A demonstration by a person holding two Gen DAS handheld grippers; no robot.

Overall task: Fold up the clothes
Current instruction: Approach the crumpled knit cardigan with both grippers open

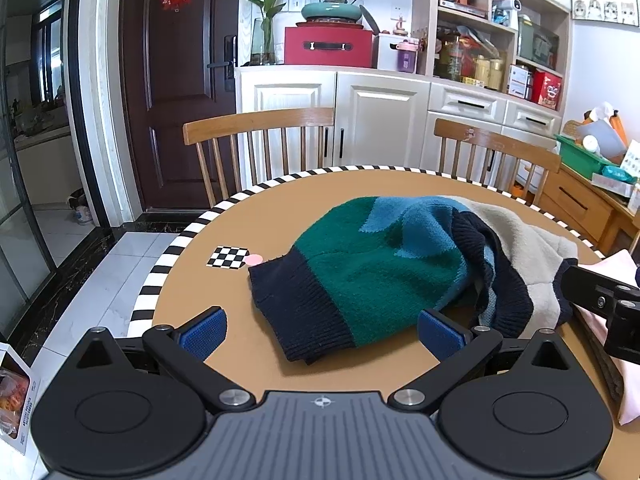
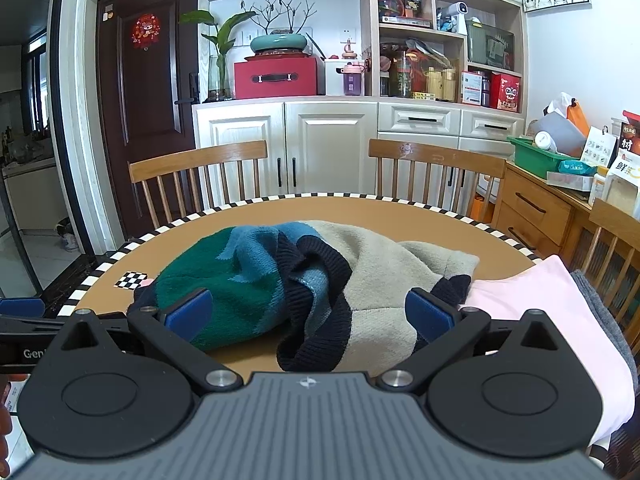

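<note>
A home dining room: white built-in cabinets with cluttered open shelves upper right, two wooden spindle-back chairs, dark brown entrance door at left.

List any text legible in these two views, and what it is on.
"Gen", cut off: left gripper body.
"鲜": white bag.
"村": dark box.
Too blurred: shelf boxes, door decoration, box at the table's edge.

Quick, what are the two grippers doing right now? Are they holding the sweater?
Left gripper: open, holding nothing, just short of the sweater.
Right gripper: open, holding nothing, hovering over the sweater.
</note>
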